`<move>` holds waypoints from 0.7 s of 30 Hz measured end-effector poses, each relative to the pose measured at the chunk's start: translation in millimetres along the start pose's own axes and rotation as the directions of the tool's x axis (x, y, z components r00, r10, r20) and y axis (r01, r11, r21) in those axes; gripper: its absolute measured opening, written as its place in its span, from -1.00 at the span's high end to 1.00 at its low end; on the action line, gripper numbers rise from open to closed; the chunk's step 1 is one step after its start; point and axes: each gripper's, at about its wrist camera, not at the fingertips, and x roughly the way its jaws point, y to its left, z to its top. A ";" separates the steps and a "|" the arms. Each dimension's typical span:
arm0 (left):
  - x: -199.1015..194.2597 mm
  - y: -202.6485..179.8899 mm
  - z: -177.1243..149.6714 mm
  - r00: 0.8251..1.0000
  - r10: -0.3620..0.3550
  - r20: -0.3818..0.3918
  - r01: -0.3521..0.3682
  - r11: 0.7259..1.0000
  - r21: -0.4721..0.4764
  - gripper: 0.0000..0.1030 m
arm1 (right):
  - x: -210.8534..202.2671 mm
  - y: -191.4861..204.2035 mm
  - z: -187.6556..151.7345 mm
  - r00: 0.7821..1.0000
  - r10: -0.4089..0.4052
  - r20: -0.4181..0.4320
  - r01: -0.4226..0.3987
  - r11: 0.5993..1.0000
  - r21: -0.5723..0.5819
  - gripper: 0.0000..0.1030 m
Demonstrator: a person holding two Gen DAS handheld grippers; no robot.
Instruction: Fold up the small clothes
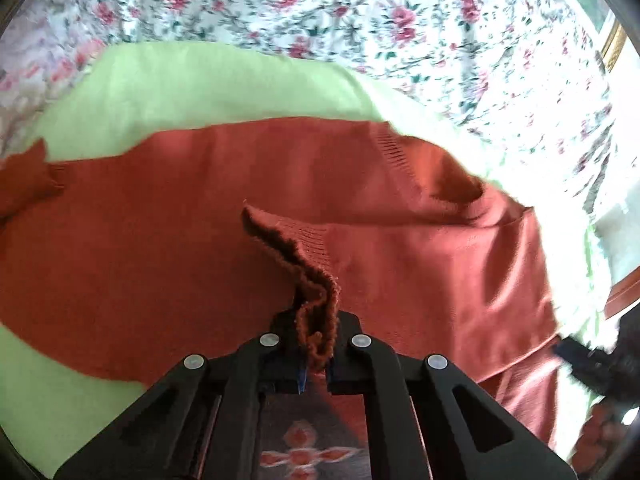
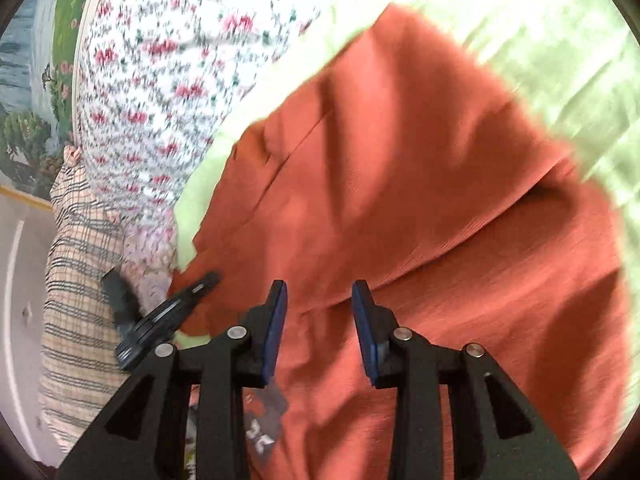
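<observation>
L gripper (image 1: 316, 344) jaws clamped, angled down; R gripper (image 2: 320, 320) jaws apart, empty.

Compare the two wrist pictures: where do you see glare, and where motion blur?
Left wrist view: glare whitens the light green cloth at right; the rust-orange knitted garment stays fairly sharp. Right wrist view: no glare; the rose-print white fabric and the garment's edges are smeared.

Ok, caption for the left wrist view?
Left claw pinching the rust-red knit garment's ribbed edge over green bedding.
</observation>
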 end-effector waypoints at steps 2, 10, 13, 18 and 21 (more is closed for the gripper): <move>6.9 13.4 -3.2 1.000 0.007 -0.025 -0.008 0.999 -0.034 0.92 | -10.5 -6.8 10.1 0.998 -0.045 0.040 0.046 0.999 -0.015 0.31; -1.4 33.2 -11.3 1.000 0.016 0.000 -0.016 0.995 -0.099 0.91 | -21.7 -36.2 66.1 0.955 -0.266 0.133 0.276 0.960 -0.055 0.26; 3.0 27.4 -12.1 0.999 0.027 -0.019 -0.029 0.997 -0.078 0.91 | -7.2 -44.3 89.4 0.953 -0.282 0.108 0.290 0.955 -0.069 0.21; 7.4 22.6 -15.4 0.998 0.045 -0.034 -0.047 0.997 -0.064 0.91 | 26.9 -53.6 109.9 0.957 -0.286 0.049 0.290 0.950 -0.117 0.04; 5.5 17.8 -13.0 0.999 0.040 -0.027 -0.041 0.998 -0.055 0.91 | 32.6 -49.1 115.8 0.962 -0.269 0.040 0.272 0.947 -0.174 0.81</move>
